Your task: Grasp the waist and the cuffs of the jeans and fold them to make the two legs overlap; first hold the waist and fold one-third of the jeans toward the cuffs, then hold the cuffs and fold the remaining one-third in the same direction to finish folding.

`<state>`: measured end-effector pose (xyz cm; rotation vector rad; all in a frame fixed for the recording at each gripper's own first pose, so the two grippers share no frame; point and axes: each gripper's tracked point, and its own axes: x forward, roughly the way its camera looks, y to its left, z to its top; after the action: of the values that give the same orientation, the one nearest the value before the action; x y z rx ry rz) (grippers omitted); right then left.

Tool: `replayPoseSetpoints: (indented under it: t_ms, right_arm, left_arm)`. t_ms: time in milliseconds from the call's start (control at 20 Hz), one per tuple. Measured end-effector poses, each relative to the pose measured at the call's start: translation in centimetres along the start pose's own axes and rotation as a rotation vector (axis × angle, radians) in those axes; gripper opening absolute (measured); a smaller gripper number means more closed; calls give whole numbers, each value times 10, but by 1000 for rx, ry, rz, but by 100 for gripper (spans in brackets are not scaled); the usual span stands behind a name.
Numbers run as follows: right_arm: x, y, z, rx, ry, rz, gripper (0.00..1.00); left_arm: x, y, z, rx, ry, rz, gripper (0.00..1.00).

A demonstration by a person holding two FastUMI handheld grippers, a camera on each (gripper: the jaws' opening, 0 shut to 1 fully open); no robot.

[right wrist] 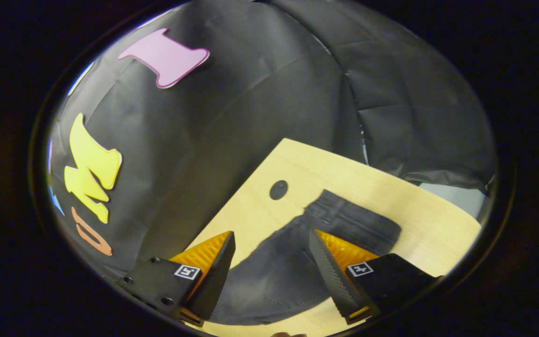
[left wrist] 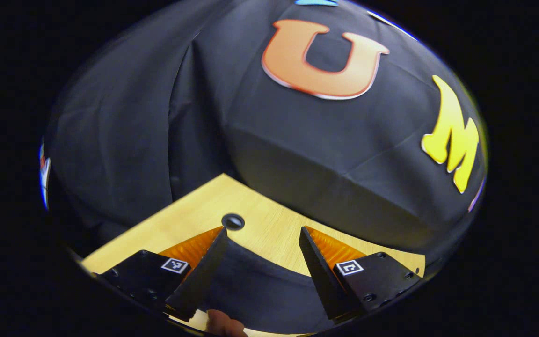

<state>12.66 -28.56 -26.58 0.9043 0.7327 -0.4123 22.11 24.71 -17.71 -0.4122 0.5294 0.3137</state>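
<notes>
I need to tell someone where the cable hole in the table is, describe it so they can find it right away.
Start from the light wooden table set against the black cloth wall. On it lie dark jeans; the hole sits just beyond their waist end, near the table's edge by the wall. It is the only small dark round spot on the bare wood.

jeans [right wrist: 293,262] cut off at lower edge, cuffs hidden, table [right wrist: 344,173] partly covered
</notes>
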Motion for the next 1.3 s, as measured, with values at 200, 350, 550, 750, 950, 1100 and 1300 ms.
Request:
replayPoseSetpoints:
  t_ms: [200,350,550,750,950,1100,1300]
  right_arm:
    - [-25,-63,-6,94,-15,-96,98]
    - [-32,-93,-25,182,6,-127,98]
    - [-25,-108,-46,256,40,-134,98]
    - [-16,-100,-60,303,76,-112,98]
    - [-8,-91,-67,313,95,-95,98]
    - [1,-82,-66,332,85,-71,92]
    - [14,-69,-68,350,86,-34,92]
  left_arm:
    - [-64,-6,52,81,-179,-52,99]
    - [-107,-18,65,182,-290,-79,99]
    - [-129,-40,47,262,-311,-117,99]
    - [-175,-53,13,319,-309,-159,99]
    - [-208,-77,1,314,-311,-252,98]
    - [-229,-93,0,284,-315,-298,98]
    - [-240,-99,-2,297,-305,-323,99]
